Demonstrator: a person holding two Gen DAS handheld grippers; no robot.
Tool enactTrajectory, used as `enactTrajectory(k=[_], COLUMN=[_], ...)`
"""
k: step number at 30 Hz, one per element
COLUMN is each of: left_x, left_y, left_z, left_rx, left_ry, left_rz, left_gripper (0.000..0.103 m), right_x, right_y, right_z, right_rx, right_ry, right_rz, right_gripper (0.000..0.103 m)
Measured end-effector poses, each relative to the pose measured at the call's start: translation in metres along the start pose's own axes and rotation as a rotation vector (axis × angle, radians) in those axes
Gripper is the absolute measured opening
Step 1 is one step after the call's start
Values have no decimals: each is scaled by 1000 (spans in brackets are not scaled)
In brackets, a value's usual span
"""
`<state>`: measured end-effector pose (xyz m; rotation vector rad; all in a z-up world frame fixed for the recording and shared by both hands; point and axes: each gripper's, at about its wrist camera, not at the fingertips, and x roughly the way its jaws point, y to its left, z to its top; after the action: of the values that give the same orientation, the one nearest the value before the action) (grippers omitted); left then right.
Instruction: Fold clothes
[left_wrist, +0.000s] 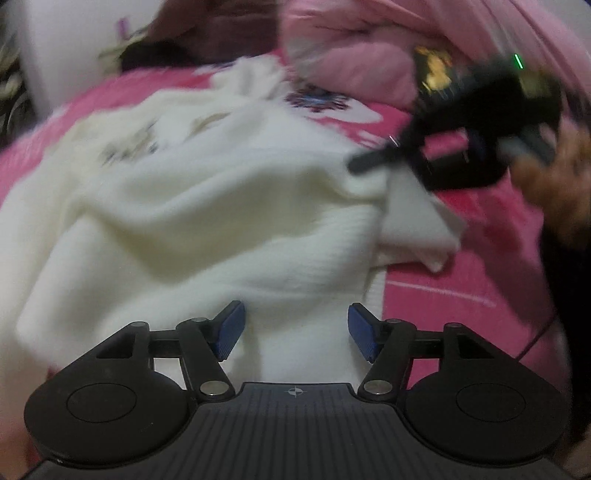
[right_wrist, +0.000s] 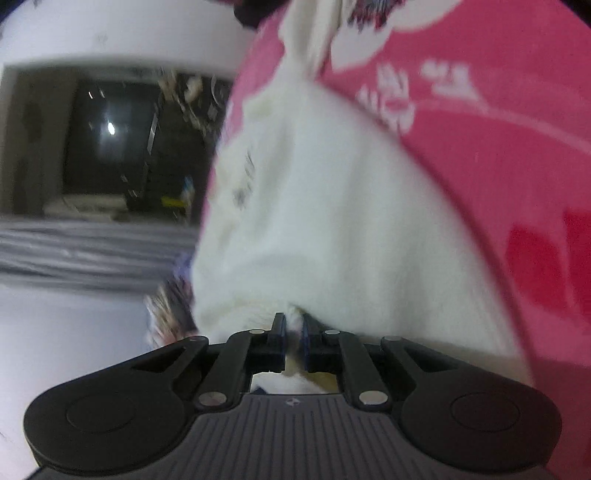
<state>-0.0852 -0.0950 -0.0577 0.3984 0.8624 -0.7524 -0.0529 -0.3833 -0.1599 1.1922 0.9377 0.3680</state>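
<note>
Right gripper (right_wrist: 294, 326): jaws pinched on a fold of the cream knit sweater (right_wrist: 332, 221), cloth squeezed between the blue pads. Left gripper (left_wrist: 295, 328), low centre of its view: jaws apart, pads clear of the knit beneath. Sweater lies rumpled mid-frame on the pink printed bedspread (left_wrist: 461, 266). Pink quilt (left_wrist: 351, 44) bunched upper right. Both views blurred.

Cream sweater (left_wrist: 207, 206) soft ribbed knit; pink bedcover (right_wrist: 480, 110) matt printed cloth.
</note>
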Motion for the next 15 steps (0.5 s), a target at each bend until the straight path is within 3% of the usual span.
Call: enactTrajectory(k=[4,11,15], left_x=[22,39,34], left_y=[-24,-38,-31], left_z=[3,0,0], left_rx=[100,134,84], left_ry=[21,55,45], left_rz=[48,90,87], left_gripper=[62,71,59], right_x=[4,7,6], right_y=[2,-7,-8], right_z=[1,-4,-4], right_rx=[-7,-2,-15], right_ry=[-10,-2,5], right_rz=[15,22,23], right_gripper=[8,8,8])
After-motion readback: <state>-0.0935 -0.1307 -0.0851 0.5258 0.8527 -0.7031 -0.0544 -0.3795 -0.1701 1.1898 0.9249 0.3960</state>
